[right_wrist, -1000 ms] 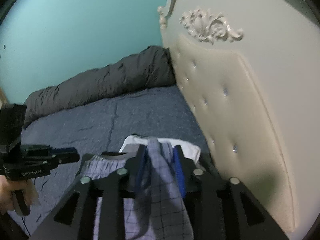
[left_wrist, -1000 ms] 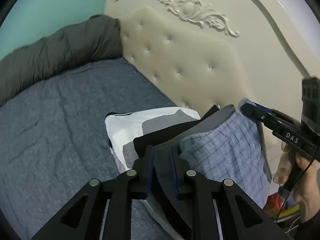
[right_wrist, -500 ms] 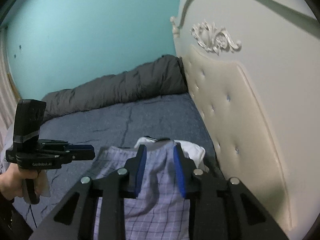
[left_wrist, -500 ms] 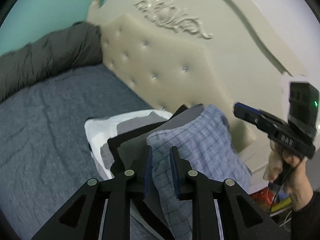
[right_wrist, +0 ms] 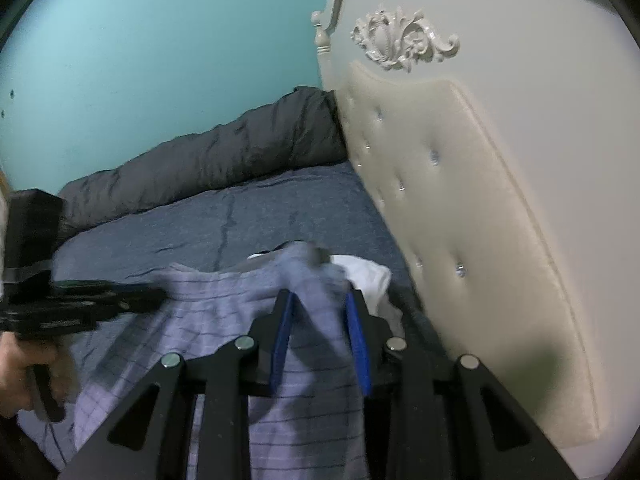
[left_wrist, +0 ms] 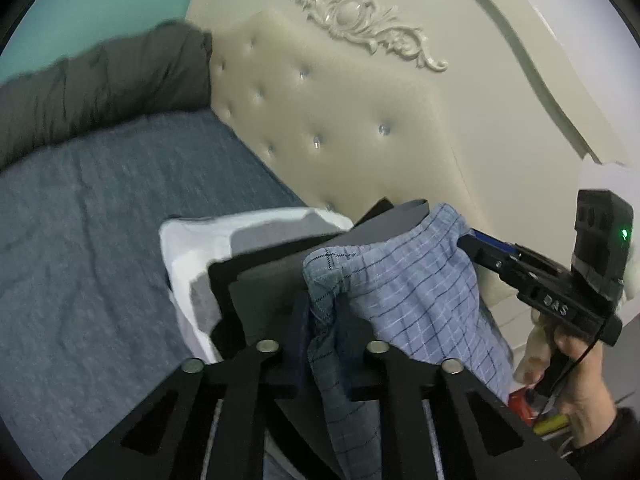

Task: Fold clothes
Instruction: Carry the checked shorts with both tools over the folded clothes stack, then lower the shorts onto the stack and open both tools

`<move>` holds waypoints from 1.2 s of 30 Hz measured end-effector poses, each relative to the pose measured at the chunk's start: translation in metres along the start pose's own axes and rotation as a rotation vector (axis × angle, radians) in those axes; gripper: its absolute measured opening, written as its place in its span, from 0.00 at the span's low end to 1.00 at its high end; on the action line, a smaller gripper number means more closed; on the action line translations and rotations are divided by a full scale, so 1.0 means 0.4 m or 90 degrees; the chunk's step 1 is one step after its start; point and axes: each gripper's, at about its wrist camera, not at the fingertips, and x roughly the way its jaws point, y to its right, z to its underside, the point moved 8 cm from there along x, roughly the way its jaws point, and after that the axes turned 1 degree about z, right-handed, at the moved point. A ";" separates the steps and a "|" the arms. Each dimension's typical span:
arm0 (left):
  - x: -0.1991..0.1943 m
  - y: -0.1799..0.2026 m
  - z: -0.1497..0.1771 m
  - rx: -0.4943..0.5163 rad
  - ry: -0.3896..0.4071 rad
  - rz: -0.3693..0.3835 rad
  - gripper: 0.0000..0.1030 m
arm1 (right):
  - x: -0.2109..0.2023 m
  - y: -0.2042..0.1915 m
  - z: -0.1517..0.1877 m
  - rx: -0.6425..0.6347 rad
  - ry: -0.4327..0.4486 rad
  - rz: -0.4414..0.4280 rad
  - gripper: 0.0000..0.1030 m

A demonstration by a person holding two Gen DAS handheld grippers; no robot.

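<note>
1. Left gripper (left_wrist: pixel 323 312), seen from its own wrist cam, is pinching a bunched corner of the blue plaid shorts (left_wrist: pixel 416 292); jaws nearly closed w/ fabric between them.
2. Right gripper (right_wrist: pixel 320 316) is sitting w/ jaws partly apart; a fold of the shorts (right_wrist: pixel 224 320) is lying between the blue pads (right_wrist: pixel 280 340). Can't tell if the pads are actually gripping it, view is blurred.
3. Shorts are hanging stretched between both grippers, above a stack of folded clothes (left_wrist: pixel 256 256) (white, grey, black).
4. Stack is lying on the blue-grey bed sheet (left_wrist: pixel 100 240), near the cream tufted headboard (left_wrist: pixel 340 128).
5. Dark grey duvet (right_wrist: pixel 208 164) is lying rolled along the teal wall (right_wrist: pixel 168 48).
</note>
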 end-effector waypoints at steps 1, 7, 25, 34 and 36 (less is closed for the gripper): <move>-0.014 -0.005 -0.007 0.000 0.013 -0.010 0.10 | -0.001 0.005 -0.002 -0.007 0.003 0.018 0.27; 0.004 -0.022 0.000 0.000 -0.010 -0.042 0.12 | -0.009 -0.052 -0.005 -0.049 0.010 -0.026 0.27; -0.077 0.071 0.036 0.084 0.006 -0.036 0.26 | -0.068 -0.039 0.075 -0.048 -0.010 -0.030 0.17; -0.029 0.076 0.121 0.102 -0.047 -0.054 0.26 | -0.061 0.004 0.154 -0.025 -0.037 0.011 0.17; -0.037 0.075 0.125 0.095 -0.040 -0.053 0.26 | -0.080 0.017 0.152 0.000 -0.017 0.005 0.17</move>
